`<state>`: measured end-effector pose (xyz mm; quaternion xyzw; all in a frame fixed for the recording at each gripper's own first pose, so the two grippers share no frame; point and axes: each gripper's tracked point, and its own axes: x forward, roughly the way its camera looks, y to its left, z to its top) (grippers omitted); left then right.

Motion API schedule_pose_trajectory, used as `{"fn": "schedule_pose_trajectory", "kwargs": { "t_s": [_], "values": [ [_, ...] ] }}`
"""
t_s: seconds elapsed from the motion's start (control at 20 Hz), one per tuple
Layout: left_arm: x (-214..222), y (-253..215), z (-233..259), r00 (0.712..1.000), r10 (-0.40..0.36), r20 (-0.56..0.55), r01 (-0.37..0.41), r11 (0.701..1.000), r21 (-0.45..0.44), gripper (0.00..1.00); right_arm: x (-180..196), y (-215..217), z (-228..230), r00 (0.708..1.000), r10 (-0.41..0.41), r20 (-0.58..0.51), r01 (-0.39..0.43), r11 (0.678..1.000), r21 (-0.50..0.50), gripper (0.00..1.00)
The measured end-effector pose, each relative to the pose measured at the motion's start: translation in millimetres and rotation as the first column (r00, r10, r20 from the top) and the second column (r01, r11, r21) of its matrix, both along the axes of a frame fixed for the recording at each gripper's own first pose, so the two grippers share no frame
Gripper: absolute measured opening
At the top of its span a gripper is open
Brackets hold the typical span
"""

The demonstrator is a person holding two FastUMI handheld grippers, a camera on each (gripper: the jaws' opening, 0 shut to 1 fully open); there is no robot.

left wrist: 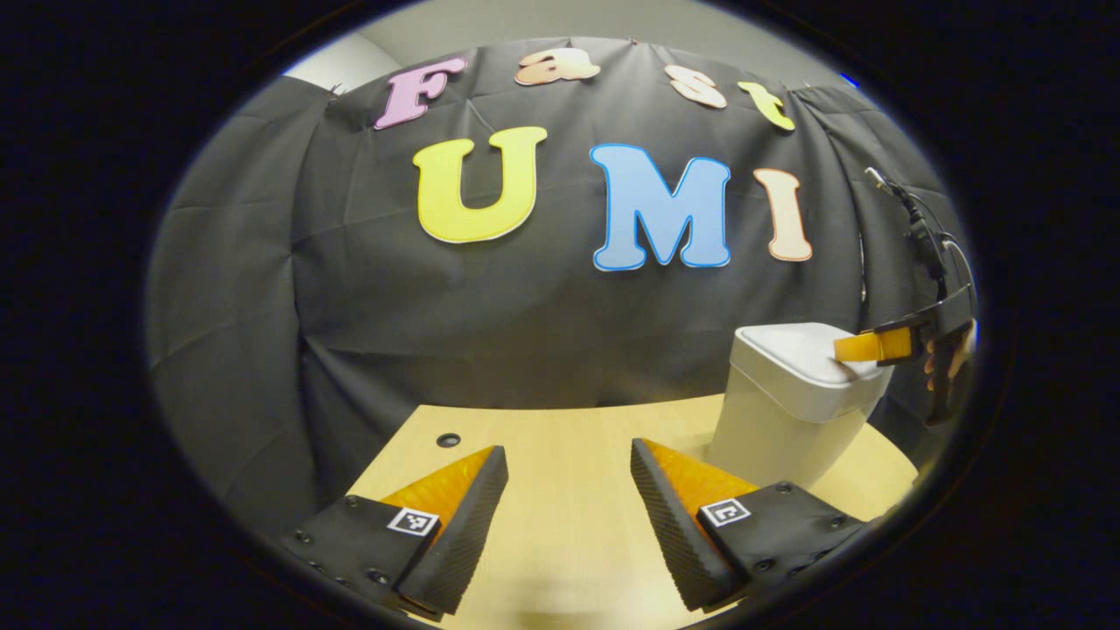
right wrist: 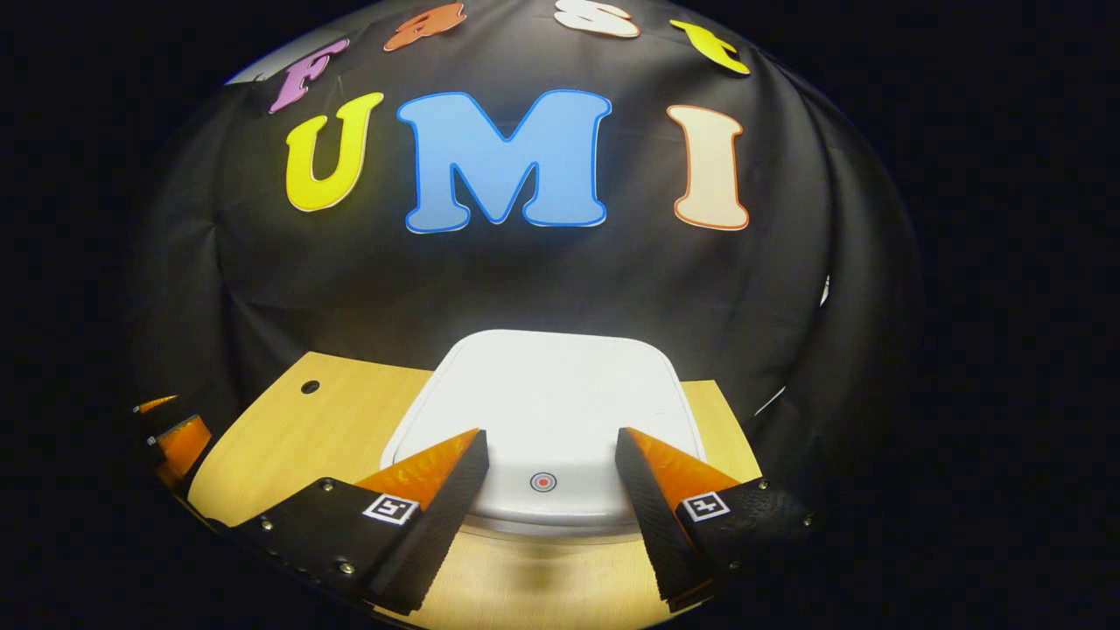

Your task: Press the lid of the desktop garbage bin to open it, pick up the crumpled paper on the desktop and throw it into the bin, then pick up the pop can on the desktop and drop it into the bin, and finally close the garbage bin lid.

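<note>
The white desktop bin (left wrist: 792,411) stands on the wooden table (left wrist: 560,525) at the right of the left gripper view, its lid (left wrist: 801,354) down. My left gripper (left wrist: 569,446) hovers open over bare tabletop, left of the bin, holding nothing. My right gripper (left wrist: 847,348) reaches over the lid from the right, its tip at the lid's surface. In the right gripper view the lid (right wrist: 542,394) lies flat and close, with a small red dot (right wrist: 543,481) near its front edge. The right gripper (right wrist: 551,435) is open, one finger on each side of that dot.
A hand (left wrist: 949,363) holds the right gripper at the far right. A small dark hole (left wrist: 448,439) sits in the table near its back left edge. The black cloth wall hangs just behind table and bin. The left gripper (right wrist: 171,437) shows at the left edge.
</note>
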<state>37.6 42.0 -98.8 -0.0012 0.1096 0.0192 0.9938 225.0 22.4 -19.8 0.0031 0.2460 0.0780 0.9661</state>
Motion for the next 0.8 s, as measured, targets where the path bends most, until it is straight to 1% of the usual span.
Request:
{"fn": "schedule_pose_trajectory", "kwargs": {
  "t_s": [0.2, 0.45, 0.5, 0.65, 0.7, 0.8],
  "values": [
    [0.1, -1.3, -1.0, 1.000, -0.006, 0.000, 0.006, 1.000, 0.006, 0.93, -1.3, 0.2, -0.9, 1.000, 0.004, -0.002, -0.004, 1.000, -0.007, 0.94],
    [-2.4, -3.1, 2.2, 1.000, -0.006, 0.010, 0.006, 1.000, 0.018, 0.93, -1.4, 1.9, -4.1, 0.999, -0.008, 0.036, 0.008, 1.000, 0.004, 0.94],
    [-2.9, -3.0, 2.1, 1.000, -0.005, 0.011, 0.005, 1.000, 0.019, 0.86, -1.6, 1.7, -3.6, 0.999, -0.007, 0.048, 0.006, 1.000, 0.002, 0.94],
    [-3.1, -3.5, 3.6, 1.000, 0.001, 0.012, -0.001, 1.000, 0.024, 0.86, -2.1, 0.0, 1.0, 0.999, -0.005, 0.046, 0.003, 0.999, 0.039, 0.94],
    [-2.7, -4.0, 3.4, 1.000, 0.002, 0.011, -0.002, 1.000, 0.025, 1.00, -4.6, 0.0, -0.1, 0.999, -0.001, 0.041, -0.001, 0.999, 0.041, 0.93],
    [-2.4, -4.6, 4.8, 1.000, 0.002, 0.011, -0.003, 1.000, 0.027, 1.00, -3.4, 0.3, -0.4, 0.999, 0.004, 0.040, -0.006, 0.999, 0.034, 0.93]
  ]
}}
